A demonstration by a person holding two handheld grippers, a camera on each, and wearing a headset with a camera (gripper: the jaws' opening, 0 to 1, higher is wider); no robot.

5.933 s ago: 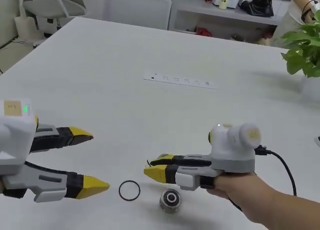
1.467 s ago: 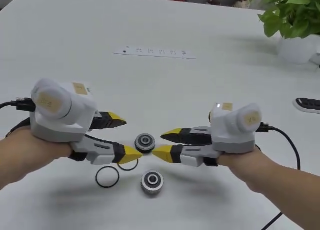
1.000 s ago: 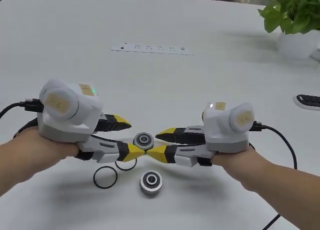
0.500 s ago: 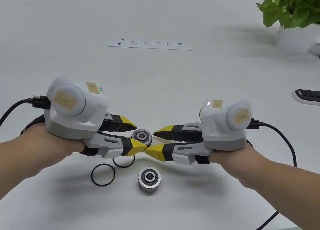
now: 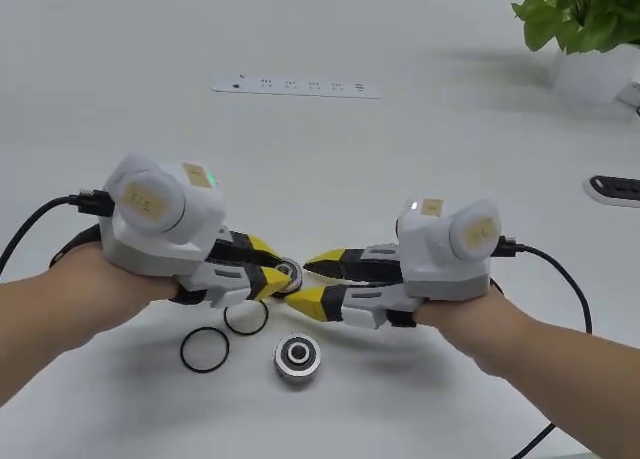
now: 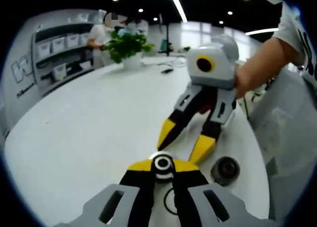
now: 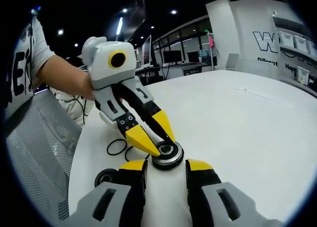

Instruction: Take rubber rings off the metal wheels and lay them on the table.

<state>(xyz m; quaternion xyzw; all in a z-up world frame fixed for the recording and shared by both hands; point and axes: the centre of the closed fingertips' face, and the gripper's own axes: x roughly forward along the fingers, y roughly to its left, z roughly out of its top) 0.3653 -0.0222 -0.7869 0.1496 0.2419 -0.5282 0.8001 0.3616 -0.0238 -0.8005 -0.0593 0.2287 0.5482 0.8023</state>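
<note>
Wheel-stripping at a white table (image 5: 420,129): the left gripper (image 5: 276,272) clamps a small round metal wheel with a dark rubber rim (image 5: 289,274) at lower centre of the head view, while the right gripper (image 5: 306,281) stands spread just beside it, holding nothing. Two loose black rubber rings (image 5: 205,350) and a bare metal wheel (image 5: 298,356) lie below. The clamped wheel looks hard, smooth and prone to slip; its rubber, soft and stretchy, is probably best pinched at the exposed edge.

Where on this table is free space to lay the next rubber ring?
Free: the bare table between the power strip and the held wheel; also between the right gripper and the plant pot. Crowded: near the left gripper, where two rubber rings and a loose wheel lie.
</note>
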